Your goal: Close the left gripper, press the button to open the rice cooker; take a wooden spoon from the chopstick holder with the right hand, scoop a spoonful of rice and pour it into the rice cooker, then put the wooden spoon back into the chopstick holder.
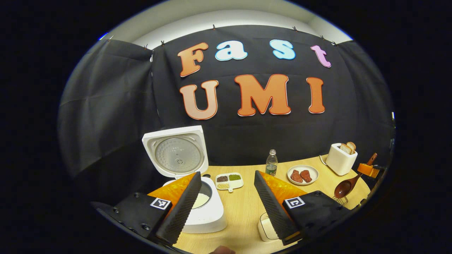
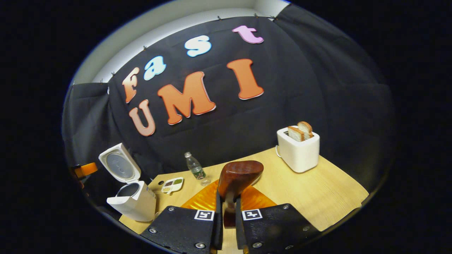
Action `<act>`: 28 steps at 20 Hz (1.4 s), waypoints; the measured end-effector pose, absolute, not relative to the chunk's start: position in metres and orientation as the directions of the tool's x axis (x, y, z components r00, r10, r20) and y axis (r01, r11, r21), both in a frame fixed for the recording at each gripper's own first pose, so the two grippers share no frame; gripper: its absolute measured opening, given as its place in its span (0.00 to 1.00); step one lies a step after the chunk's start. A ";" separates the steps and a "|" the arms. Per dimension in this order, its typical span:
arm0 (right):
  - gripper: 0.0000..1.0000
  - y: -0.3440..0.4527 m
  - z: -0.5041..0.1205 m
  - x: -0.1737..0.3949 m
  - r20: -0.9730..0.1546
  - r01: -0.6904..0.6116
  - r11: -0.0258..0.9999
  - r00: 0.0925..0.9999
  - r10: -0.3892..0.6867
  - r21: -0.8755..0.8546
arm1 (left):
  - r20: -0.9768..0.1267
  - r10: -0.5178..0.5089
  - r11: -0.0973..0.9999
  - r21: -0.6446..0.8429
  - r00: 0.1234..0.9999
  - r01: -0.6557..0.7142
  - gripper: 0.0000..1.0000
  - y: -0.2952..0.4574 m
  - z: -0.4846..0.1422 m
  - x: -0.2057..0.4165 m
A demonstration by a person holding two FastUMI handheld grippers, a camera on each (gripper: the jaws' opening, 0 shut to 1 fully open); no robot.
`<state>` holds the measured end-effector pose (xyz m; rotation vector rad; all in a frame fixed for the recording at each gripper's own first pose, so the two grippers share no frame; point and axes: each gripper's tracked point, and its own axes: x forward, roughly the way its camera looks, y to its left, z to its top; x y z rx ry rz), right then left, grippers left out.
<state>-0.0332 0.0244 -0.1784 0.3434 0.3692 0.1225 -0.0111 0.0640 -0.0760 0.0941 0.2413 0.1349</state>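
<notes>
The white rice cooker [image 1: 208, 211] stands open at the table's left, its lid [image 1: 176, 151] upright and white rice showing in the pot. My left gripper [image 1: 227, 173] is open above the table, its left finger in front of the cooker, nothing between the fingers. A small white container of rice [image 1: 265, 229] sits under the right finger. My right gripper [image 2: 229, 203] is shut on the handle of the wooden spoon [image 2: 240, 178]. In the left gripper view the wooden spoon [image 1: 344, 187] hangs bowl-down just above the wire chopstick holder [image 1: 340, 201], held by the right gripper [image 1: 367, 170].
A divided dish of beans [image 1: 229, 180], a water bottle [image 1: 271, 164] and a plate of meat [image 1: 302, 174] line the back of the wooden table. A white toaster [image 2: 298, 151] with bread stands at the right. The open cooker [image 2: 132, 201] is far left.
</notes>
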 end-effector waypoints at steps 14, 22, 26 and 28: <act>0.13 0.168 -0.262 -0.044 -0.487 -0.386 0.922 0.807 0.334 -0.008 | -0.269 0.273 0.962 0.109 0.924 -0.252 1.00 0.142 -0.101 -0.046; 0.11 0.192 -0.297 -0.056 -0.506 -0.481 0.843 0.803 0.314 -0.240 | -0.283 0.312 0.950 0.124 0.907 -0.288 0.99 0.169 -0.107 -0.055; 0.11 0.198 -0.308 -0.061 -0.489 -0.457 0.858 0.818 0.302 -0.235 | -0.309 0.315 0.949 0.126 0.898 -0.289 1.00 0.173 -0.117 -0.056; 0.11 0.202 -0.315 -0.068 -0.482 -0.452 0.863 0.822 0.304 -0.227 | -0.322 0.316 0.949 0.126 0.893 -0.290 1.00 0.175 -0.118 -0.055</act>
